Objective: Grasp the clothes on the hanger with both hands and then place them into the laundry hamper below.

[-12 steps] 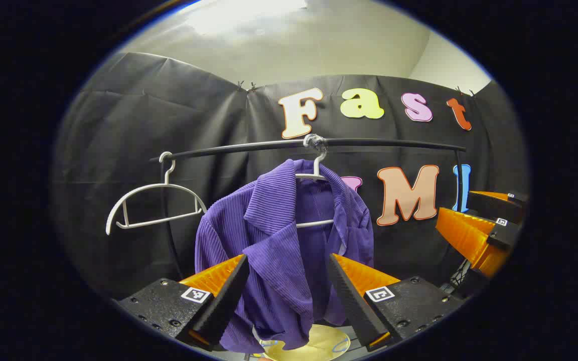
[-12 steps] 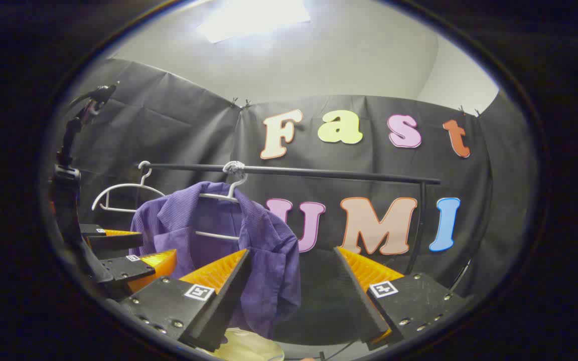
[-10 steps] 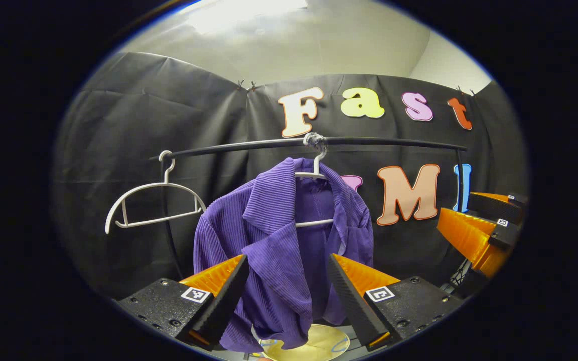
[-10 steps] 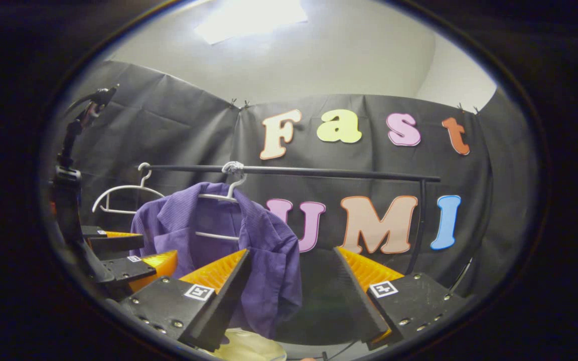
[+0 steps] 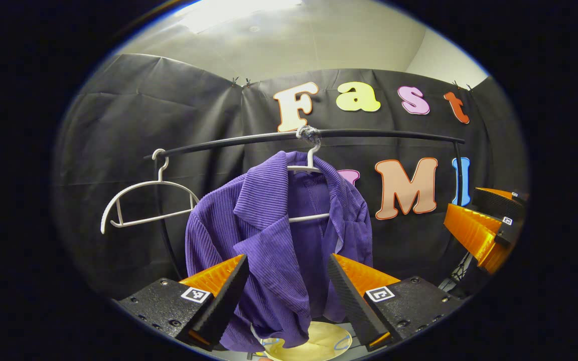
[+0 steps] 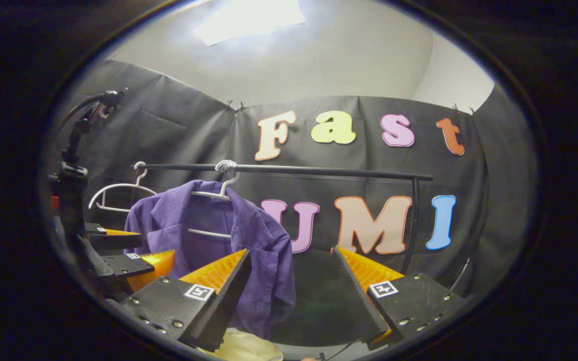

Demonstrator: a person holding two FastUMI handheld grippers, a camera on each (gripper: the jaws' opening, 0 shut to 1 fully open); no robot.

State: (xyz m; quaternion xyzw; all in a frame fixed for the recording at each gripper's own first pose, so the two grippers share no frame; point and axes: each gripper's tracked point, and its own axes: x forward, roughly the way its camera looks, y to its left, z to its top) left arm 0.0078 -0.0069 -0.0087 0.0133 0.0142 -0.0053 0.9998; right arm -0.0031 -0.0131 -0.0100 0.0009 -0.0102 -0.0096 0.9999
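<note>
A purple ribbed shirt (image 5: 279,240) hangs on a white hanger (image 5: 309,168) from a black rail (image 5: 379,134). My left gripper (image 5: 285,263) is open, its orange fingers framing the shirt's lower front without touching it. Below the shirt shows a pale yellow hamper (image 5: 319,341). In the right gripper view the same shirt (image 6: 249,240) hangs left of centre. My right gripper (image 6: 291,258) is open, with the shirt's right edge behind its left finger. The left gripper (image 6: 133,250) shows at the far left there, and the right gripper (image 5: 484,220) at the right edge of the left gripper view.
A second, bare white hanger (image 5: 143,200) hangs at the rail's left end. The rail's right post (image 6: 412,220) runs down on the right. A black stand with a clamp (image 6: 76,165) rises at the left of the right gripper view.
Both views have shifted slightly: the shirt and rail sit a little higher and larger in the left gripper view, and a little further left in the right gripper view. Both grippers stay open.
</note>
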